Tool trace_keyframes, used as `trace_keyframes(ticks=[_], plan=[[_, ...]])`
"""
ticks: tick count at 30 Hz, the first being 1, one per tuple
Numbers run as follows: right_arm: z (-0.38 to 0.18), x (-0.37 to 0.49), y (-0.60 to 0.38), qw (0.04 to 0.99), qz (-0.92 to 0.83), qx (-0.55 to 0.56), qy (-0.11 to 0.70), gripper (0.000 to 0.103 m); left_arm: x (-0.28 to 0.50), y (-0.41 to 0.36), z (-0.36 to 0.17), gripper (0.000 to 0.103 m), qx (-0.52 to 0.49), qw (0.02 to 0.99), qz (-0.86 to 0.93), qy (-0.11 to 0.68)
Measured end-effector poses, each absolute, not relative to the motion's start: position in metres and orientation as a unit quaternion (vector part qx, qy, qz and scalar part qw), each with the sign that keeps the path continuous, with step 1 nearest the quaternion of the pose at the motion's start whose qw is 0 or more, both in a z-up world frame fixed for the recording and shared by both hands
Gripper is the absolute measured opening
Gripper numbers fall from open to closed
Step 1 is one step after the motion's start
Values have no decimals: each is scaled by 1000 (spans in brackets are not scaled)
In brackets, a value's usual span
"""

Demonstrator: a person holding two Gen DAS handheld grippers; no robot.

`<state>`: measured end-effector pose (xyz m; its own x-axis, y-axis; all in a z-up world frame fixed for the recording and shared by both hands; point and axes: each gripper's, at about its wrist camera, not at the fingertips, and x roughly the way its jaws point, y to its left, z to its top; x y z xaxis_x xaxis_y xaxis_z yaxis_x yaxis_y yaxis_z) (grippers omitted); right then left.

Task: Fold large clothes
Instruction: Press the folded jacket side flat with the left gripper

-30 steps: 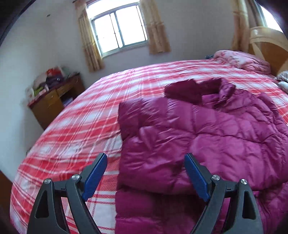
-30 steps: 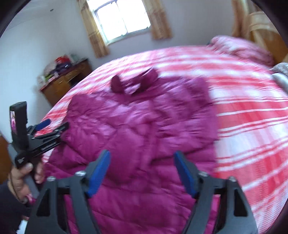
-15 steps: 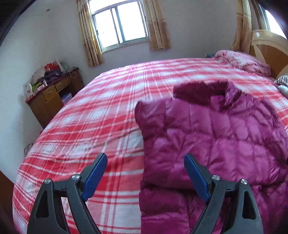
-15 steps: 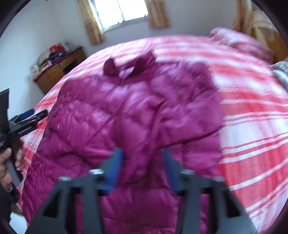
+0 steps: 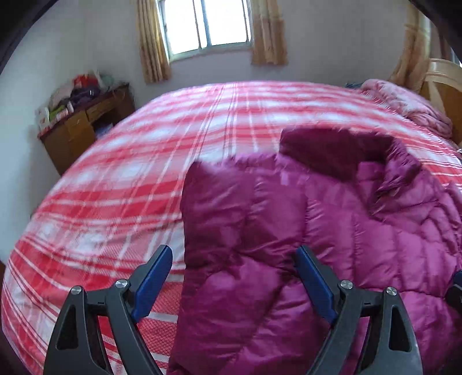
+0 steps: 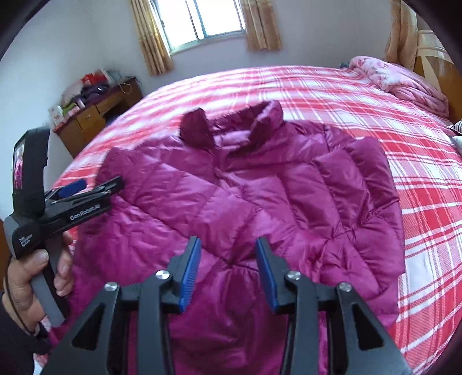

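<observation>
A magenta quilted down jacket [image 6: 260, 202] lies on the bed, collar toward the window, both sleeves folded in over its front. It also shows in the left wrist view [image 5: 317, 230]. My left gripper [image 5: 234, 277] is open and empty, hovering over the jacket's left edge; it also shows at the left of the right wrist view [image 6: 95, 187]. My right gripper [image 6: 228, 268] is partly open with nothing between its blue pads, just above the jacket's lower middle.
The bed has a red and white plaid cover [image 5: 144, 173]. A pink quilt [image 6: 404, 83] lies bunched by the wooden headboard [image 6: 439, 63] at the right. A cluttered wooden desk [image 6: 95, 115] stands at the left wall. A curtained window [image 5: 208, 26] is behind.
The right gripper narrowed from wide open to partly open and drew back over the jacket's lower middle. The left gripper stayed open and swung along the jacket's left edge.
</observation>
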<state>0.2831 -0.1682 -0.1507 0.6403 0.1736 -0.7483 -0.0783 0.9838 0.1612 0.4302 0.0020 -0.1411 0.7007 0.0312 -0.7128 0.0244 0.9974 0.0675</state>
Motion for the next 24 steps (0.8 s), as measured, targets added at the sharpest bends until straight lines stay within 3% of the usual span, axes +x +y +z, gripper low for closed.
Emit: trace_keyframes(ticks=[12,24], plan=[[-174,283,-168,904,56,39,422,41,439,18,-178,91,-27,897,-31,440],[-179,281,-147,908,16,-31,418,41,442,11,-179,94,-2,898,-13,439]])
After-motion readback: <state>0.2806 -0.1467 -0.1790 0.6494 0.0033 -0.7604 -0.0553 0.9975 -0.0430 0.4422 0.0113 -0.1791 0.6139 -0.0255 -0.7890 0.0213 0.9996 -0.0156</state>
